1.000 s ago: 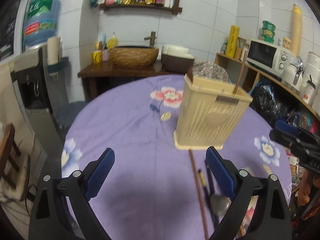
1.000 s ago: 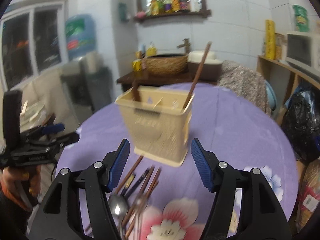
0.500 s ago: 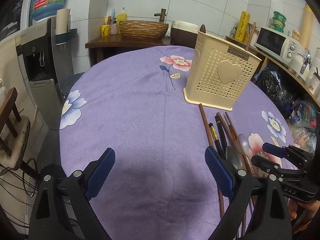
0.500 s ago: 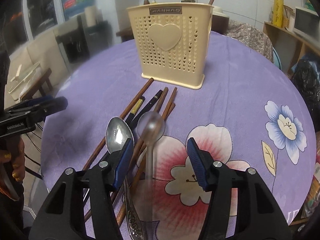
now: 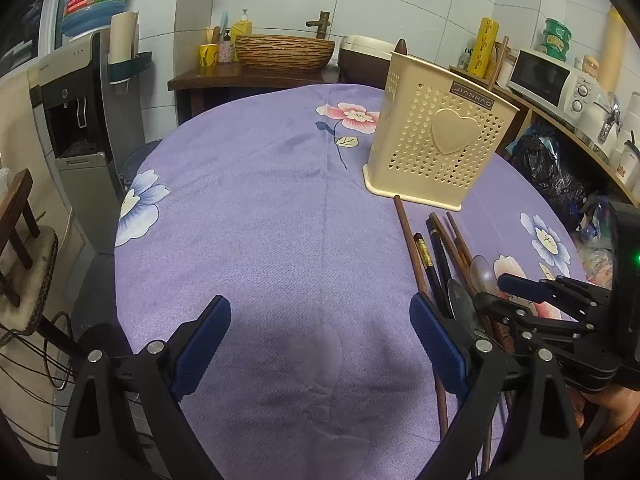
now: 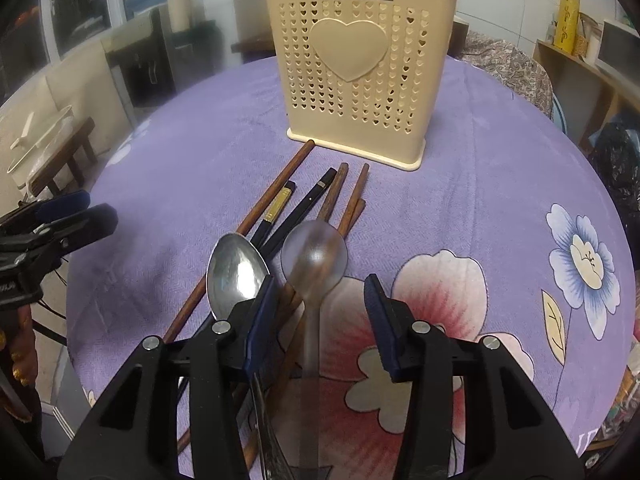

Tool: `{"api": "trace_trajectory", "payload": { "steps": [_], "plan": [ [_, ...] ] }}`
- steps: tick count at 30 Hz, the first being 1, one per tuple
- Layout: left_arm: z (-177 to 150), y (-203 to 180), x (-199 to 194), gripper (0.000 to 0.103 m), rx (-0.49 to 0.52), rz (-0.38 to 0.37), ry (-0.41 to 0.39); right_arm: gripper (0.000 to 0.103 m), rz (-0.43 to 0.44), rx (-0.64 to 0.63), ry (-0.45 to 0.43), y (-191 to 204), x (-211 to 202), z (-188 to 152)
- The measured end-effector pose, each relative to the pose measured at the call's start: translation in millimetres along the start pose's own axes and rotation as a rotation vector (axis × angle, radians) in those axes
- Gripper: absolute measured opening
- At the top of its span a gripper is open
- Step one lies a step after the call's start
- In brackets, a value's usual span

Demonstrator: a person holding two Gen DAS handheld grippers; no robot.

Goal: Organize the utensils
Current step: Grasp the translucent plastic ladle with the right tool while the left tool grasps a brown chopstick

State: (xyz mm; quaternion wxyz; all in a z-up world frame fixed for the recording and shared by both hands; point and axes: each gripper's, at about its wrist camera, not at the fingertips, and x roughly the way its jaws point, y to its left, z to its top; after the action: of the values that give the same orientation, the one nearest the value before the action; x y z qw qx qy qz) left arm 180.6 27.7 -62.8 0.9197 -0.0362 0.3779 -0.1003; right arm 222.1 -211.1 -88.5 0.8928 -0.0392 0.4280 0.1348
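A cream perforated utensil holder [image 6: 356, 80] with a heart on its front stands on the purple flowered tablecloth [image 6: 480, 168]; a chopstick sticks out of it. In front of it lie several brown and black chopsticks [image 6: 320, 200], a steel spoon [image 6: 236, 272] and a translucent spoon [image 6: 314, 258]. My right gripper [image 6: 320, 320] is open and low over the table, its fingers on either side of the translucent spoon's handle. My left gripper [image 5: 320, 340] is open over bare cloth, left of the chopsticks [image 5: 416, 248] and well short of the holder [image 5: 436, 140].
The round table's edge drops off on the left toward a wooden stool [image 5: 20, 240] and a water dispenser [image 5: 76, 92]. Shelves with a microwave [image 5: 548, 76] stand to the right. A counter with a woven basin [image 5: 284, 50] is behind the table.
Both grippers have come down and pulled back toward the near table edge. The right gripper has sunk close over the spoons, its fingers now straddling the translucent spoon's handle.
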Motion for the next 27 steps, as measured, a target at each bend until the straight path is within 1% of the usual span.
{"api": "trace_trajectory", "payload": {
  "steps": [4, 8, 12, 15, 16, 20, 21, 22, 23, 24, 26, 27],
  "plan": [
    [0, 0, 0, 0.090, 0.002, 0.004, -0.003, 0.037, -0.009, 0.009, 0.018, 4, 8, 6],
    [0, -1, 1, 0.090, -0.002, -0.001, -0.002, 0.036, 0.003, 0.025, 0.013, 3, 9, 9],
    [1, -6, 6, 0.089, 0.007, -0.018, 0.014, 0.036, 0.006, 0.041, -0.017, -3, -4, 8],
    [8, -13, 13, 0.078, 0.013, -0.073, 0.042, 0.036, 0.013, 0.076, -0.054, -16, -20, 6],
    [12, -17, 16, 0.072, 0.020, -0.087, 0.053, 0.036, 0.013, 0.093, -0.068, -22, -27, 5],
    [27, -35, 32, 0.057, 0.066, -0.111, 0.082, 0.036, 0.013, 0.151, -0.130, -40, -53, 1],
    [31, -40, 37, 0.055, 0.075, -0.119, 0.091, 0.036, 0.009, 0.161, -0.142, -44, -58, 0],
    [37, -47, 45, 0.050, 0.088, -0.129, 0.103, 0.036, 0.006, 0.170, -0.151, -47, -63, -2],
    [41, -53, 51, 0.045, 0.102, -0.134, 0.113, 0.036, 0.005, 0.180, -0.159, -50, -67, -4],
    [46, -58, 58, 0.042, 0.115, -0.130, 0.122, 0.036, 0.004, 0.192, -0.169, -54, -71, -5],
    [54, -66, 73, 0.034, 0.130, -0.110, 0.138, 0.036, 0.002, 0.207, -0.182, -59, -76, -8],
    [59, -70, 81, 0.033, 0.132, -0.105, 0.149, 0.036, 0.002, 0.210, -0.186, -61, -78, -11]
  ]
}}
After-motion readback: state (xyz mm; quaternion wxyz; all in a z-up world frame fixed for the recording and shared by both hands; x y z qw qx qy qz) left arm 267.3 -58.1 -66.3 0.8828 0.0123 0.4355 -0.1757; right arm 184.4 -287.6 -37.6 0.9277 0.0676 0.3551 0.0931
